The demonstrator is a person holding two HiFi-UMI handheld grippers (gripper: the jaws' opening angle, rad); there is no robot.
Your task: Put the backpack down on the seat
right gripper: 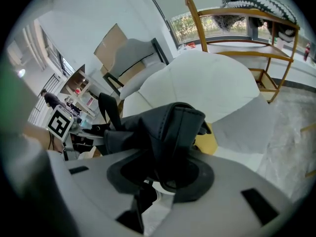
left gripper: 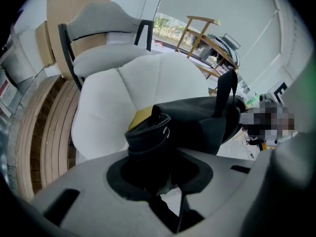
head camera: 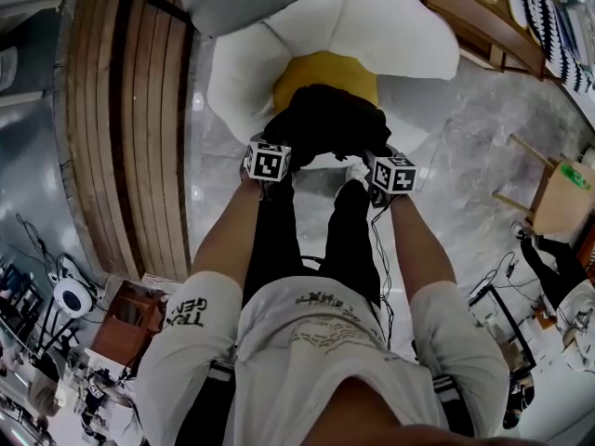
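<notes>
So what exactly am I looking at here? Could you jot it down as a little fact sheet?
Setting: a person leans over a white petal-shaped chair
Item: black backpack
Where it lies: on the chair's seat, over a yellow cushion
Left gripper: backpack fabric between its jaws; whether it is still pinched is unclear
Right gripper: the same, at the backpack's other side
Nearby: grey chair, wooden shelf rack
</notes>
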